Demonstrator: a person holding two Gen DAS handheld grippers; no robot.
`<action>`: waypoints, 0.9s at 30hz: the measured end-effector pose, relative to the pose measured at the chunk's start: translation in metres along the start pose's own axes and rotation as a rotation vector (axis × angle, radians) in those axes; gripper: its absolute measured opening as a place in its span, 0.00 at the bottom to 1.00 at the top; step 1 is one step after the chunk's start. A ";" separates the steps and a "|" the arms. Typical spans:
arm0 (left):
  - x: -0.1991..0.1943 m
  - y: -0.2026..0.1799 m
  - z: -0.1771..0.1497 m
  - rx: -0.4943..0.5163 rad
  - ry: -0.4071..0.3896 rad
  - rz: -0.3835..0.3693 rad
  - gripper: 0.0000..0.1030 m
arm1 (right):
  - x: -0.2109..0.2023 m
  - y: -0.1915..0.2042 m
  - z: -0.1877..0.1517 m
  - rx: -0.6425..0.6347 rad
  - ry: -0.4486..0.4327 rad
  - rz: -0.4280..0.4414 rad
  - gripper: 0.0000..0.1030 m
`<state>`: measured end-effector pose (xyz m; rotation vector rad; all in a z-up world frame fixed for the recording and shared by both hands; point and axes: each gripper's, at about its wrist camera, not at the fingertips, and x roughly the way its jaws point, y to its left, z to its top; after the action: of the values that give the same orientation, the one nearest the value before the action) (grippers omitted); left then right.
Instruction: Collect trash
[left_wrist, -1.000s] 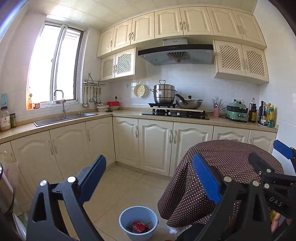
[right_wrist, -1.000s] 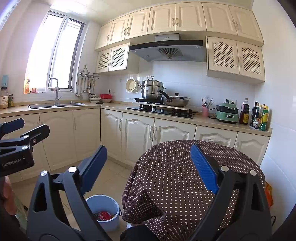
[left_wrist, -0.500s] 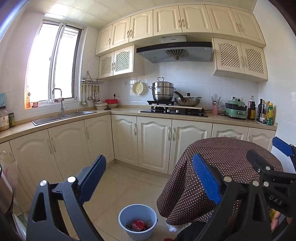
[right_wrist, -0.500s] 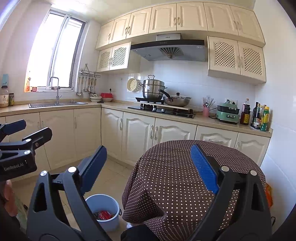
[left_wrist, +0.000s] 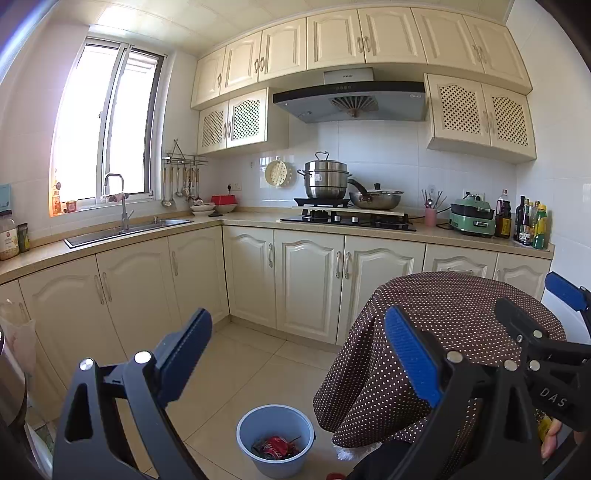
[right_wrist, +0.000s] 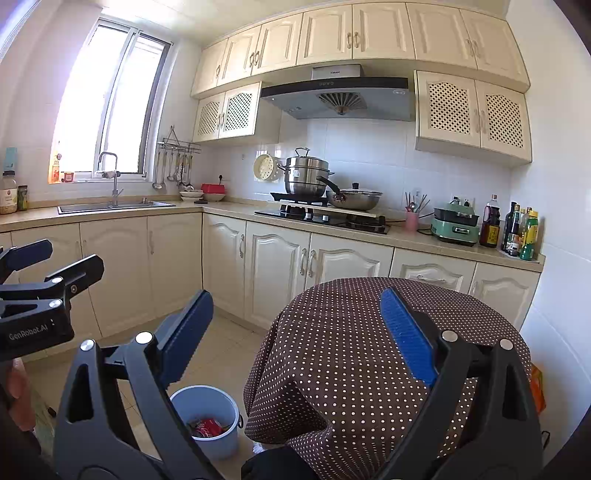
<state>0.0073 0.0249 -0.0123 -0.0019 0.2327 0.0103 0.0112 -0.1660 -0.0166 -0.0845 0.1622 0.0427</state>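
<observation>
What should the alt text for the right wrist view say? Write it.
Open, empty right tongs with blue pads hover over a round table in brown polka-dot cloth. A blue plastic bucket holding red trash sits on the tiled floor beside it, cream kitchen cabinets behind.

Bright daylight from window (left_wrist: 110, 125) at left, panes blown out to white. Soft glare on wall tiles (left_wrist: 369, 155) and cabinet doors (right_wrist: 273, 266). Strong fisheye bend at edges; black corners, purple fringe upper left. Sharp mid-frame, no motion blur. Faint shadow under tablecloth (right_wrist: 369, 332).
</observation>
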 end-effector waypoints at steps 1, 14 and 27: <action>0.000 0.000 0.000 0.000 -0.001 0.000 0.90 | 0.000 0.000 0.000 0.001 0.000 -0.001 0.88; 0.002 0.001 -0.003 -0.001 0.004 -0.005 0.90 | 0.000 -0.001 -0.002 -0.002 0.002 -0.002 0.88; 0.002 -0.001 -0.004 -0.001 0.005 -0.005 0.90 | -0.001 0.000 -0.003 0.000 0.004 -0.003 0.88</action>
<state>0.0084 0.0241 -0.0163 -0.0037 0.2378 0.0051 0.0093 -0.1658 -0.0194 -0.0846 0.1656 0.0392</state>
